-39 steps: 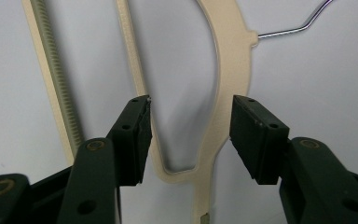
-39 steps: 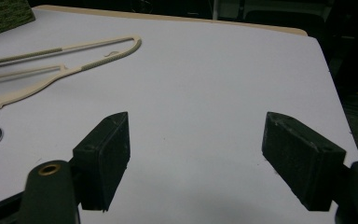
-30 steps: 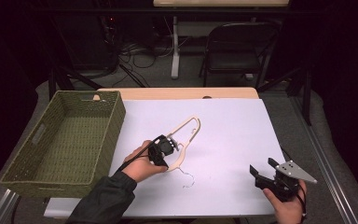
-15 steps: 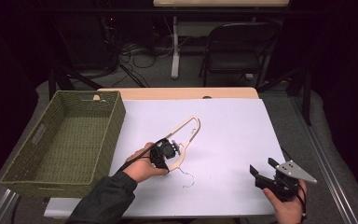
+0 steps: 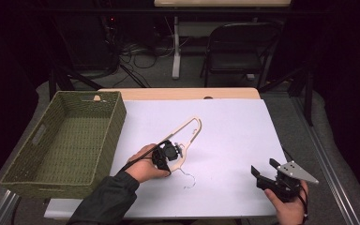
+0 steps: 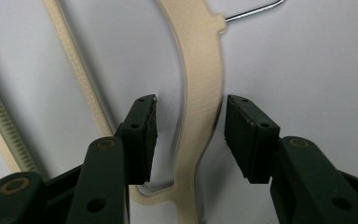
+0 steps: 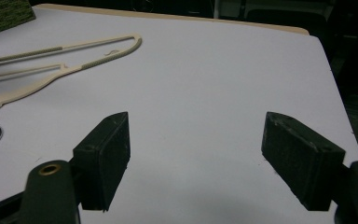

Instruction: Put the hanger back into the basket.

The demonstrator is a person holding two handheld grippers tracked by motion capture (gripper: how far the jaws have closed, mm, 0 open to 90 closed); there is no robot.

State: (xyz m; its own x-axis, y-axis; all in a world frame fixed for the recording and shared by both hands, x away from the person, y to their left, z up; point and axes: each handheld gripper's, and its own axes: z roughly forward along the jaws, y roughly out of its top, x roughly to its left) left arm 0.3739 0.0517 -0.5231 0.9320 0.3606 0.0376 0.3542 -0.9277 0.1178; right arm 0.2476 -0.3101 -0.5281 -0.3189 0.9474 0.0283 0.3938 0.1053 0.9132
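A cream plastic hanger (image 5: 188,128) with a metal hook (image 5: 189,180) lies flat on the white table sheet (image 5: 234,131). My left gripper (image 5: 168,153) hovers over its middle, near the hook's root. In the left gripper view the jaws stand open astride the hanger's thick arm (image 6: 200,88), left gripper (image 6: 190,126), with a gap at the left pad and the right pad close to the plastic. My right gripper (image 5: 262,172) rests near the front right of the table, open and holding nothing (image 7: 196,140). From there the hanger (image 7: 51,77) shows far to the left.
A green woven basket (image 5: 117,122) with nothing inside stands at the table's left. Behind the table are a dark folding chair (image 5: 236,51), cables and a table leg. The sheet's right half holds nothing but my right gripper.
My left gripper has edged slightly rightward along the hanger. The right gripper and the hanger have stayed put.
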